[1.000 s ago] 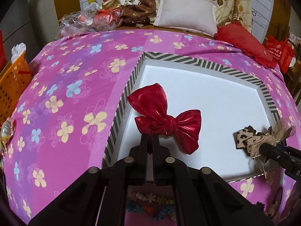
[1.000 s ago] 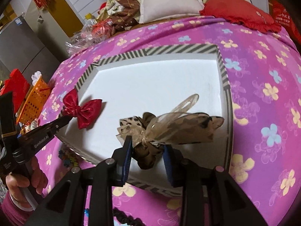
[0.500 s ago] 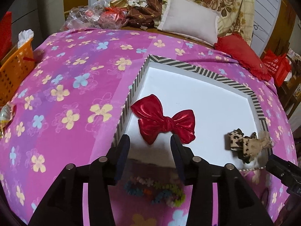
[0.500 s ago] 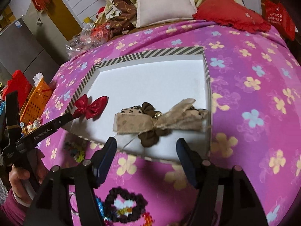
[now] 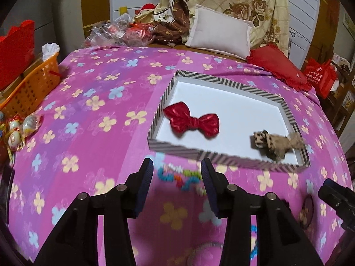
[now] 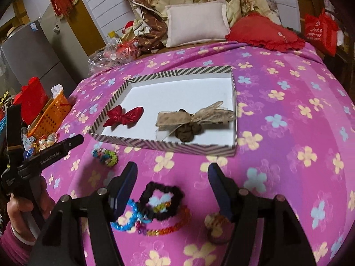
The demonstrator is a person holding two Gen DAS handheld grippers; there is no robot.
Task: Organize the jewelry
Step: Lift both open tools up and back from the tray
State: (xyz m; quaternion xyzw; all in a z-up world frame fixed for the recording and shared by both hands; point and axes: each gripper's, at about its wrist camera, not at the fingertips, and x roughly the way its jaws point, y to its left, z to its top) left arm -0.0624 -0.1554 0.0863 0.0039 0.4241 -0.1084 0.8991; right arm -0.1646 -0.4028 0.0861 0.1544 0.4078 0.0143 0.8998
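Left tool: fingers spread wide, nothing between them, hovering over the pink flowered bedspread just near of the tray
Right tool: fingers spread wide, empty, above the bedspread near of the tray; the left tool shows at the left edge of its view, gripped by a hand in a pink sleeve
Tray: shallow, white inside, striped black-and-white rim, lying flat on the bedspread
Red bow: shiny, lying inside the tray at its left side
Leopard bow: tan gauzy ribbon over a dark brown rosette, inside the tray at its right side, close to the near right corner
Multicoloured bracelet: on the bedspread just near of the tray's left corner, outside it
Black scrunchie: on the bedspread between the right tool's fingers, overlapping blue and rainbow beaded bands
Orange basket: at the far left edge of the bed
Pillows: a pale one and a red one at the far end
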